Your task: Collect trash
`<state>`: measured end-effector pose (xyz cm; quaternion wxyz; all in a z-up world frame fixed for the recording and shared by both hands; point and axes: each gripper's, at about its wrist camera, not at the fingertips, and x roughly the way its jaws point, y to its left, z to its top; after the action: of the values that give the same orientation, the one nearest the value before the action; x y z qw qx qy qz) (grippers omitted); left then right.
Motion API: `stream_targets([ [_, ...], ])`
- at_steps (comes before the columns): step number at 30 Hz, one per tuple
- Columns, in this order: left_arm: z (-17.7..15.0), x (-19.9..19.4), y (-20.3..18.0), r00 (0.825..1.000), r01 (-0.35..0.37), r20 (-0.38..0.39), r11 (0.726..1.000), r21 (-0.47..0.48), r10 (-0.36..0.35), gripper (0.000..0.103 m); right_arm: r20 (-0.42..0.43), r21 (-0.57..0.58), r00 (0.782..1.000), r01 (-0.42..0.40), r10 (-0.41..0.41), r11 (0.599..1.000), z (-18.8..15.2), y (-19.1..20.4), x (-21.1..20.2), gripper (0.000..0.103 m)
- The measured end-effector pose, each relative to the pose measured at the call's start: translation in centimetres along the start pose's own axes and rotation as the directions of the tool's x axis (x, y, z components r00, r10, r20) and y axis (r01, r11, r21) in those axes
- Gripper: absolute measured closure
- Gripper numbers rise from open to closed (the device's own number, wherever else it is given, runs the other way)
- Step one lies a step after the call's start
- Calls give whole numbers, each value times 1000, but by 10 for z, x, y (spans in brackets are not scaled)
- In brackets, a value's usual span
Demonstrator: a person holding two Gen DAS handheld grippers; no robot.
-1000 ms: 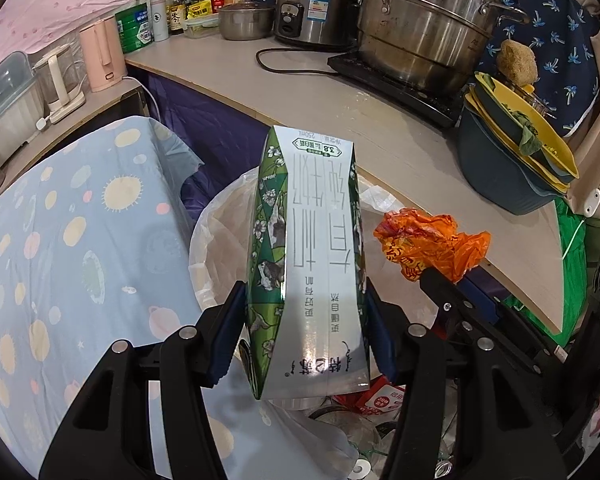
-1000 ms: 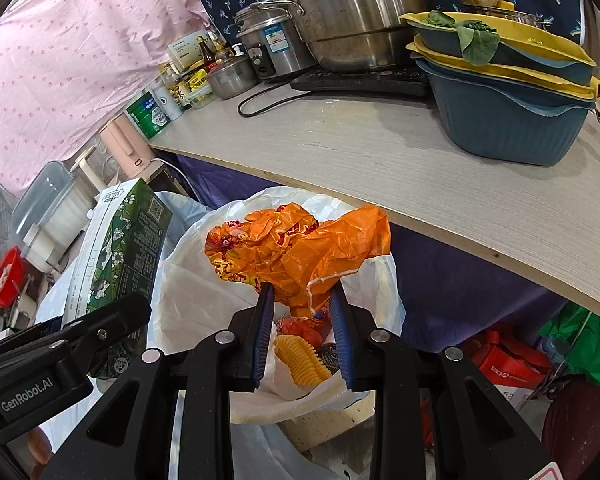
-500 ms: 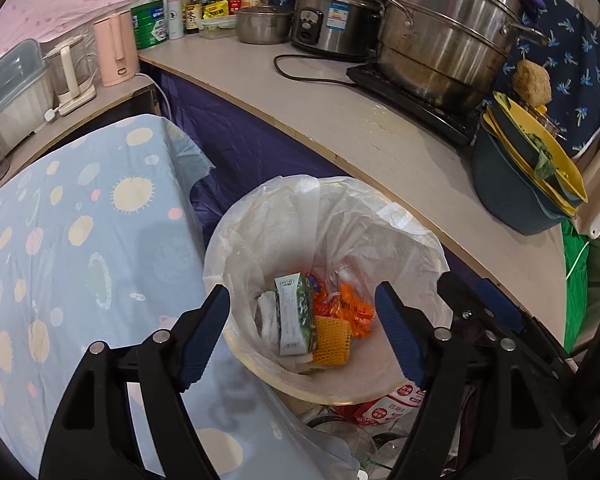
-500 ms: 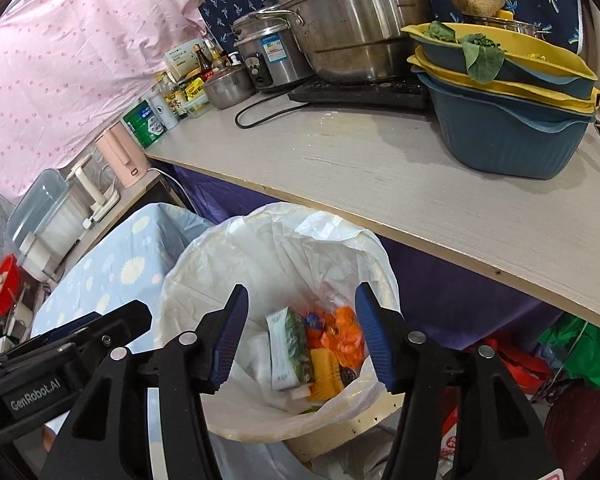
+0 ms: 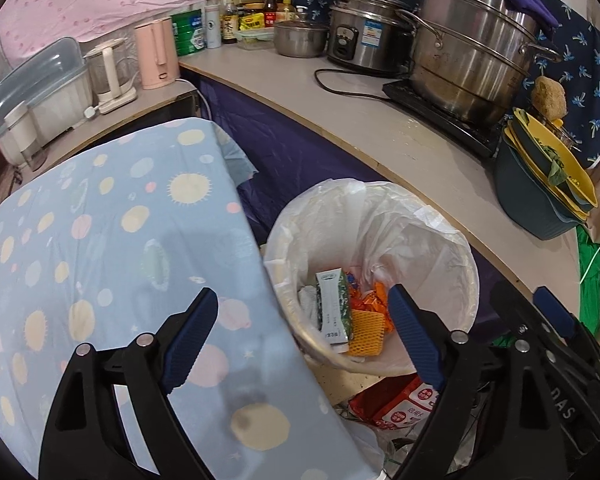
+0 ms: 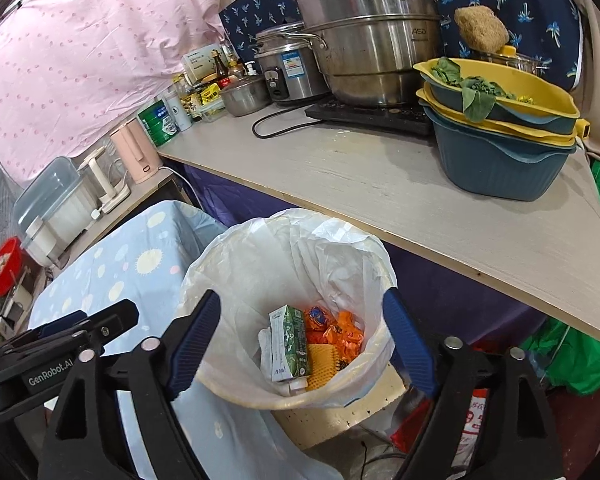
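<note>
both grippers' fingers released, just opening; carton lies below in bin.

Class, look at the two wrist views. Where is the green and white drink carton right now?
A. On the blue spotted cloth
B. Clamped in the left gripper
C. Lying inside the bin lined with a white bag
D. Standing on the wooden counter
C: the carton lies among orange wrappers inside the lined bin, and both grippers are open with nothing between their fingers.
</note>
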<state>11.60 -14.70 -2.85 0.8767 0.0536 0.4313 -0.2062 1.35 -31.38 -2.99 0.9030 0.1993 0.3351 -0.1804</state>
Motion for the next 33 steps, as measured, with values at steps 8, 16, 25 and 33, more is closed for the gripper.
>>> stream_targets([
  [8, -17, -16, 14, 999, -52, 15, 999, -7, 52, 12, -19, -54, 1000, 15, -16, 998, -13, 8, -17, 19],
  [16, -35, -27, 23, 997, -73, 0, 997, -16, 73, 12, -24, -94, 999, 47, -49, 994, -21, 13, -33, 12],
  [25, -47, -41, 23, 995, -94, -32, 995, 31, 95, 12, -74, -112, 995, 52, -60, 992, -25, 20, -42, 12],
  [33, -51, -44, 21, 993, -103, -47, 993, 57, 105, 12, -89, -136, 993, 59, -72, 989, -26, 22, -44, 12],
])
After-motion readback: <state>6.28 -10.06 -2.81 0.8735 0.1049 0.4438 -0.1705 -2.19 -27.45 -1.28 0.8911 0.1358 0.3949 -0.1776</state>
